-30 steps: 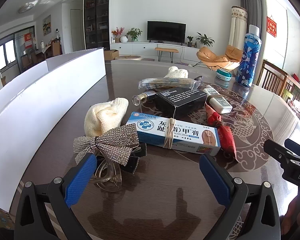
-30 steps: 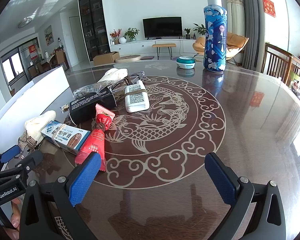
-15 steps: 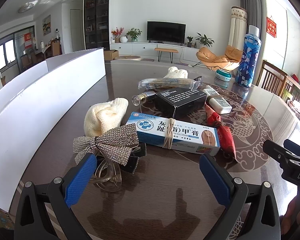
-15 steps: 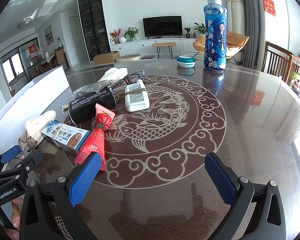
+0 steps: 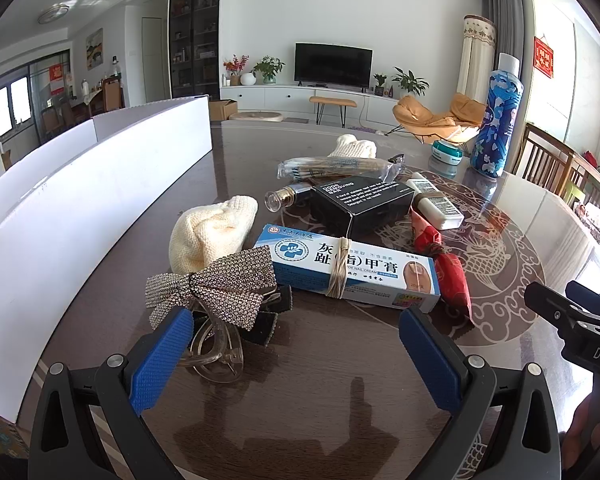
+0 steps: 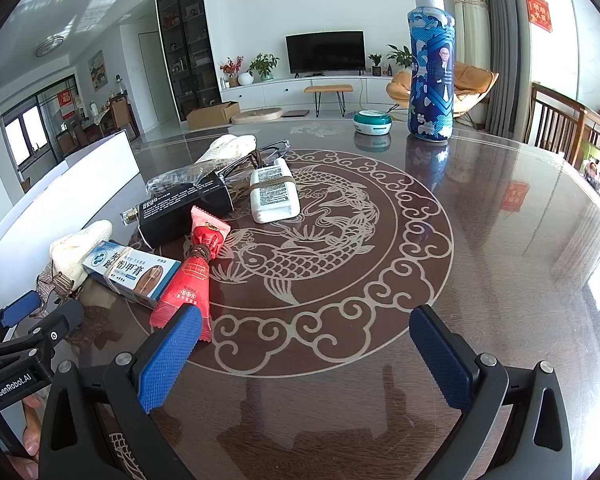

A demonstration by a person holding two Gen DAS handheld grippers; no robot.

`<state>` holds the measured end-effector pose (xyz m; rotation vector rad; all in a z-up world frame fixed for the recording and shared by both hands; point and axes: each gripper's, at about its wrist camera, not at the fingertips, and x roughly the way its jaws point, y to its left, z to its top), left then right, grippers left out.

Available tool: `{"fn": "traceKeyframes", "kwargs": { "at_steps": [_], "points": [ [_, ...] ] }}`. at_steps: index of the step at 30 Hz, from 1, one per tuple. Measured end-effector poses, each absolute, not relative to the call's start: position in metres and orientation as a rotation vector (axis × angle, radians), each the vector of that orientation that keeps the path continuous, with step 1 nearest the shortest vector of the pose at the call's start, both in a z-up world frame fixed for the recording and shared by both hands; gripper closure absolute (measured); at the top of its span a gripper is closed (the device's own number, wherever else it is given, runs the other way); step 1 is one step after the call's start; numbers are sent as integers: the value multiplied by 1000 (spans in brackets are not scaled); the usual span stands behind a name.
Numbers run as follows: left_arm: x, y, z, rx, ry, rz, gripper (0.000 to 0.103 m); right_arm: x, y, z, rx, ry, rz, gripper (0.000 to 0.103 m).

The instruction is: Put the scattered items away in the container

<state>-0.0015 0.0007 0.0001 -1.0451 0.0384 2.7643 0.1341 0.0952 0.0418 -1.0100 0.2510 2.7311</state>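
A heap of small items lies on the dark round table. Nearest my open left gripper [image 5: 296, 344] are a rhinestone bow hair clip [image 5: 216, 284] and a blue-and-white cream box [image 5: 348, 268]. Behind them lie a cream knitted piece [image 5: 208, 232], a black box [image 5: 364, 204], a red sachet [image 5: 444, 264], a white bar [image 5: 436, 206] and a wrapped bundle [image 5: 336, 168]. The white container wall [image 5: 88, 196] runs along the left. My right gripper [image 6: 306, 346] is open and empty, its left finger just in front of the red sachet [image 6: 188, 280].
A tall blue patterned bottle [image 6: 430, 68] and a small teal-lidded jar [image 6: 372, 122] stand at the table's far side. Wooden chairs [image 6: 560, 128] line the right edge. The right gripper's body [image 5: 580, 320] shows at the left wrist view's right edge.
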Motion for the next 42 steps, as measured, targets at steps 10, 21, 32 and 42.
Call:
{"fn": "traceKeyframes", "kwargs": {
  "at_steps": [10, 21, 32, 42],
  "points": [
    [-2, 1, 0, -1061, 46, 2760, 0, 134, 95, 42, -1009, 251, 2731, 0],
    [-2, 0, 0, -1080, 59, 2754, 0, 134, 95, 42, -1010, 252, 2731, 0],
    [-2, 0, -1, -1095, 76, 2751, 0, 134, 96, 42, -1010, 253, 2731, 0],
    [-2, 0, -1, -1096, 89, 2752, 0, 134, 94, 41, -1012, 253, 2732, 0]
  ]
}}
